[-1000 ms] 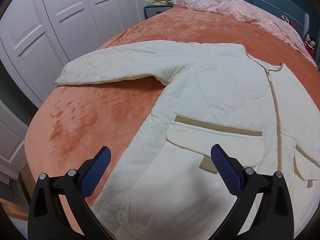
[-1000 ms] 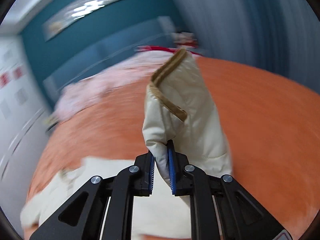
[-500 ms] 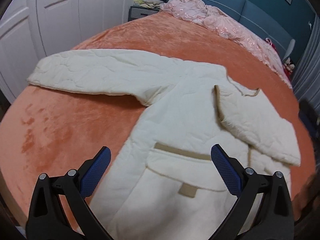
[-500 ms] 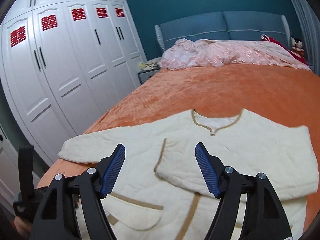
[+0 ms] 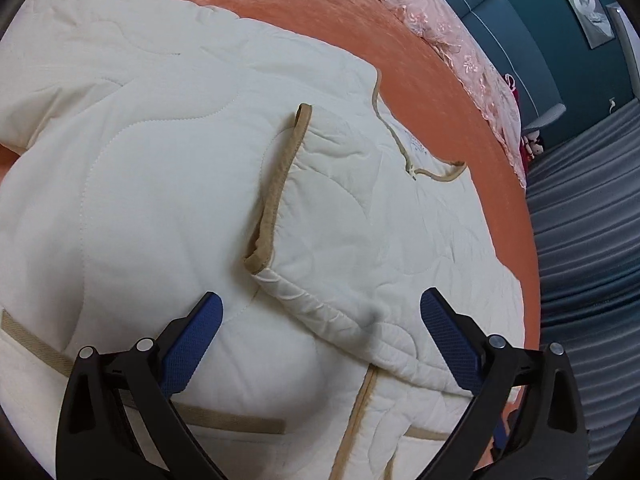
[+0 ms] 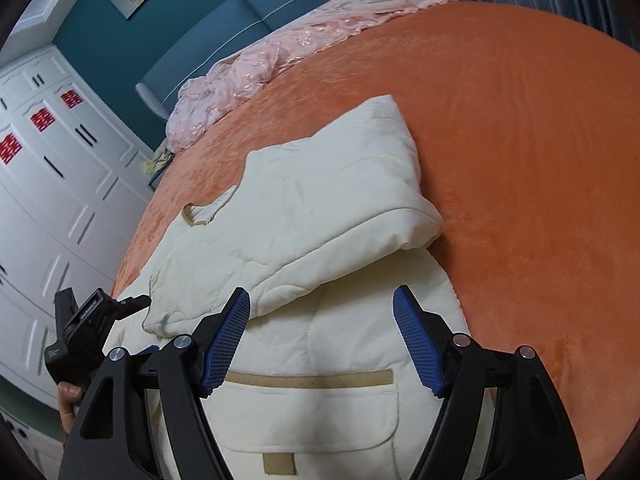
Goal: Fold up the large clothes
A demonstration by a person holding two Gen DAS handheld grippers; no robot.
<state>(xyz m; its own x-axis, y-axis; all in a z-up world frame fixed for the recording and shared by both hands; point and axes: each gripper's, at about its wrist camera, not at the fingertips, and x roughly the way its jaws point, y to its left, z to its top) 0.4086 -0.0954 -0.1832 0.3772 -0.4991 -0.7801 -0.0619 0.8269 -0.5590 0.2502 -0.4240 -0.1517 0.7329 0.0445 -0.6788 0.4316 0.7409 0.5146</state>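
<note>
A cream quilted jacket (image 5: pixel 152 184) with tan trim lies face up on the orange bed cover (image 6: pixel 520 160). One sleeve (image 6: pixel 320 208) is folded across its chest, its tan cuff (image 5: pixel 276 192) near the zip line. My left gripper (image 5: pixel 320 298) hangs low over the sleeve's lower edge. Its jaws are closing but still wide, and the pads touch no cloth. My right gripper (image 6: pixel 322 294) stands open just above the jacket body, over the flap pocket (image 6: pixel 312 412), with nothing gripped. A person's hand (image 6: pixel 66 400) holding the left tool shows at the left edge of the right wrist view.
A pink quilt (image 6: pixel 248 72) is heaped along the blue headboard (image 6: pixel 224 40). White wardrobe doors (image 6: pixel 48 200) stand beside the bed, with a small nightstand (image 6: pixel 160 168) at their end. Grey curtains (image 5: pixel 580 240) hang past the bed's other edge.
The right gripper opened and let go of the sleeve, which now lies across the chest. Both grippers dropped closer to the jacket, and the left one swung over to the folded sleeve.
</note>
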